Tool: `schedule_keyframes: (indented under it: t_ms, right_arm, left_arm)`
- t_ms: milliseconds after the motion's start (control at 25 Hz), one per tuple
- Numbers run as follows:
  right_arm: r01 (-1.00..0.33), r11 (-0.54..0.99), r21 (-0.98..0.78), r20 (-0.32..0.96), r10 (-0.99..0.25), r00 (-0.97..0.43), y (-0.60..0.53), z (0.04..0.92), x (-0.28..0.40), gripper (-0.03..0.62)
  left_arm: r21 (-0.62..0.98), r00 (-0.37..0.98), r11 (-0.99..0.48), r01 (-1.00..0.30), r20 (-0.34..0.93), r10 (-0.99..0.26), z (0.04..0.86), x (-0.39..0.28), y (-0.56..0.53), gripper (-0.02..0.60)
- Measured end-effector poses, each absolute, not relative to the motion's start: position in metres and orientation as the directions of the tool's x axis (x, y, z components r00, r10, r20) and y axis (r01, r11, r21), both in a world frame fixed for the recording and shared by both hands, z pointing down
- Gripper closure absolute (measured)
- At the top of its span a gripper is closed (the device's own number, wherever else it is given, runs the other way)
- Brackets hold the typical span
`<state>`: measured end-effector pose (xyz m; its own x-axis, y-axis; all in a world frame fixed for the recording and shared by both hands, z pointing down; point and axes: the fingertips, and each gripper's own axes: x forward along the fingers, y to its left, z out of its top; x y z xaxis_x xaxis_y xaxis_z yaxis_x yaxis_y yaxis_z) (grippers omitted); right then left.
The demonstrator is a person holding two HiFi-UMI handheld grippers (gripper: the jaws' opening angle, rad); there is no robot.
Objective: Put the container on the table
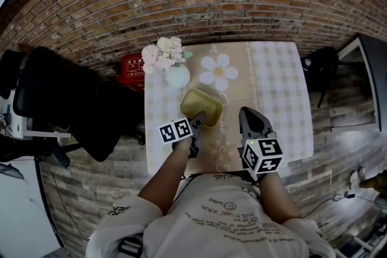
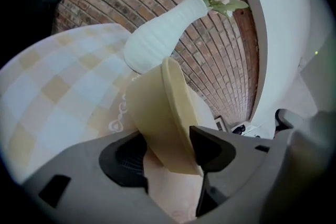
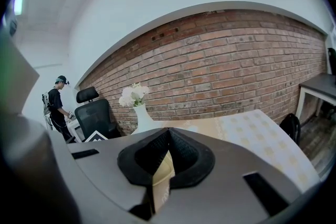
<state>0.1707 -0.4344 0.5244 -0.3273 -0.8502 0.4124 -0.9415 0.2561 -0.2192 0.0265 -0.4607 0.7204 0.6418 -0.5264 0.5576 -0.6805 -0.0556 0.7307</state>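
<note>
The left gripper (image 2: 168, 150) pinches the near edge of the yellow container (image 1: 201, 106) at the middle of the table (image 1: 278, 87), at six o'clock from the vase (image 1: 177, 76). The right gripper (image 1: 248, 114), at the container's four o'clock, is pressed together and empty.

The person wears a cream short-sleeved T-shirt (image 1: 217, 217) printed with dark lettering, with a black strap buckle (image 1: 129, 246) at the edge farthest from the table (image 1: 278, 81). Toward the table, the left gripper (image 1: 199, 122) and right gripper (image 1: 247, 115) are grey with black ribbed jaw pads. Each bears a cube (image 1: 175, 130) of black-and-white square markers.
</note>
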Motion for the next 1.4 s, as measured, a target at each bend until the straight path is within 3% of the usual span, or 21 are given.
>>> schedule_keyframes:
  t_ms: [240,400,760,960,1080,1200,1400]
  right_arm:
    - [-0.940,0.264,-0.216,0.413,-0.848,-0.333,-0.434,0.523,0.166,0.592]
    - [-0.939,0.267,-0.216,0.411,-0.848,-0.336,-0.433,0.522,0.164,0.591]
    - [-0.933,0.289,-0.217,0.399,-0.846,-0.355,-0.434,0.518,0.153,0.592]
    - [-0.925,0.309,-0.221,0.394,-0.840,-0.374,-0.433,0.517,0.142,0.591]
    - [-0.918,0.326,-0.224,0.388,-0.834,-0.391,-0.432,0.515,0.133,0.592]
    - [-0.911,0.346,-0.225,0.385,-0.827,-0.409,-0.432,0.513,0.122,0.592]
    - [-0.899,0.377,-0.224,0.379,-0.816,-0.437,-0.431,0.511,0.101,0.592]
  left_arm:
    - [0.556,0.487,-0.064,-0.829,0.661,-0.570,0.723,0.000,-0.460,0.318]
    - [0.573,0.474,-0.048,-0.818,0.624,-0.621,0.712,-0.007,-0.468,0.275]
    - [0.482,0.314,0.064,-0.874,0.660,-0.683,0.704,-0.049,-0.470,0.267]
    - [0.466,0.336,-0.011,-0.885,0.622,-0.707,0.689,-0.054,-0.466,0.276]
    - [0.389,0.319,-0.086,-0.917,0.588,-0.743,0.671,-0.056,-0.463,0.336]
    - [0.315,0.283,-0.115,-0.942,0.562,-0.777,0.655,-0.063,-0.459,0.571]
    - [0.299,0.316,-0.176,-0.938,0.527,-0.789,0.637,-0.067,-0.454,0.577]
